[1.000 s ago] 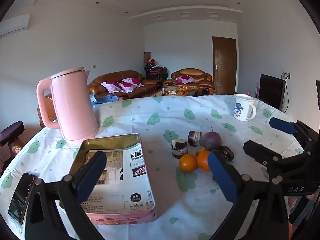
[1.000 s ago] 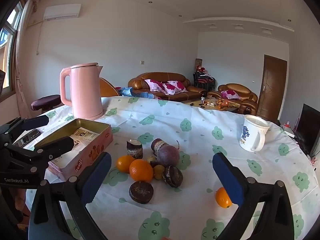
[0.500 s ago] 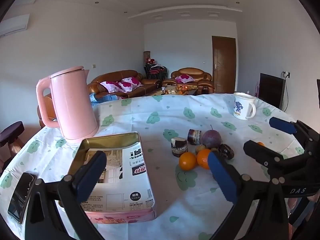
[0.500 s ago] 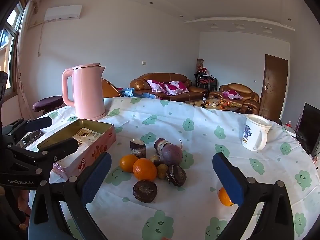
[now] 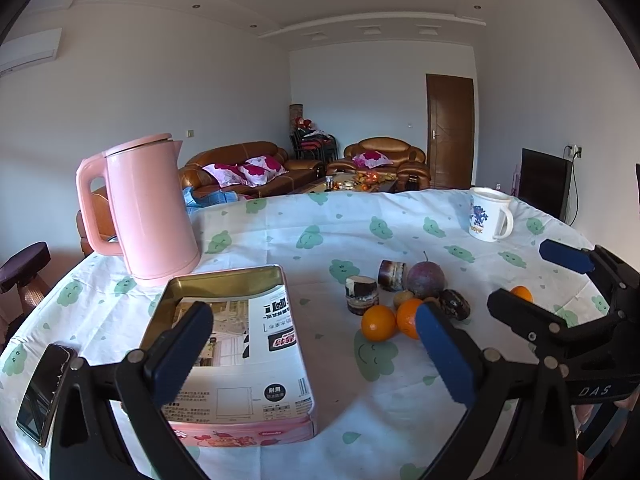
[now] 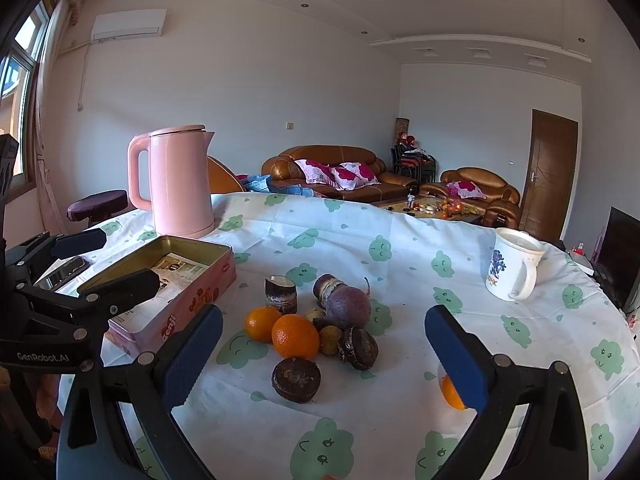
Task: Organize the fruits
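your left tongs [image 5: 316,354] hang spread and empty over the near end of the open pink tin [image 5: 236,360], which sits on the left of the surface [image 6: 360,240]. your right tongs [image 6: 322,354] are also spread wide, holding nothing, above a cluster of fruit at the middle of the surface: two oranges [image 6: 295,336] touching each other, a purple round fruit [image 6: 347,306] just behind them, and dark brown pieces [image 6: 296,374] in front. a lone orange [image 6: 452,394] lies apart on the right, partly hidden behind your right tong's pad. a pink kettle [image 6: 180,184] stands far left, a white mug [image 6: 510,270] far right.
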Tool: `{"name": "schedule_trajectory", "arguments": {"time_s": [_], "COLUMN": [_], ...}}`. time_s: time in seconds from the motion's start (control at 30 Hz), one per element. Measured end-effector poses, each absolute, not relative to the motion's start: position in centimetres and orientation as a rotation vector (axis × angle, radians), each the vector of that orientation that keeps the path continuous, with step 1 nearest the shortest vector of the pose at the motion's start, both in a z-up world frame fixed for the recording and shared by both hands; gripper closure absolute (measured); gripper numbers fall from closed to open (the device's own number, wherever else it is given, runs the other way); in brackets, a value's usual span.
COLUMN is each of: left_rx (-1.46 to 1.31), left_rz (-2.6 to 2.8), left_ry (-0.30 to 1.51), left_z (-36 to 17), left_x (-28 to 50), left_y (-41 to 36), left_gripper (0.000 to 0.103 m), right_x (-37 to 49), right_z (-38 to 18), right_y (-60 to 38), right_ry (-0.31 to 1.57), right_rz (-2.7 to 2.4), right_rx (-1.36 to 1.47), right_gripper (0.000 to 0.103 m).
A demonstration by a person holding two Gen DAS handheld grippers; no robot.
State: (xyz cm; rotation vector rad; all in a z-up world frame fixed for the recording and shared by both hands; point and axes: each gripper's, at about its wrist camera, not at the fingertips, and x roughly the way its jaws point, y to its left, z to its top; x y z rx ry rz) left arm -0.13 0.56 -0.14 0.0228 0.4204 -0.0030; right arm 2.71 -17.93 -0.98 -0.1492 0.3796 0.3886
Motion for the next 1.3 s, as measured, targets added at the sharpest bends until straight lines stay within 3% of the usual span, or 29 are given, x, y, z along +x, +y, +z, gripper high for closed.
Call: {"name": "schedule_trajectory", "arguments": {"time_s": [1.3], "left_rx": [0.026], "left_rz": [0.0], "left_ry": [0.429], "left_z": [-0.54], "left_x": [-0.19], "left_y": [0.84], "left_gripper": [0.0], "right_x": [2.9], "right_z": [-1.49], "right_y": [-17.79], "right_ry": [0.4], "right_rz": [0.392], "right_rx": [-0.141], "right_gripper": [0.001]}}
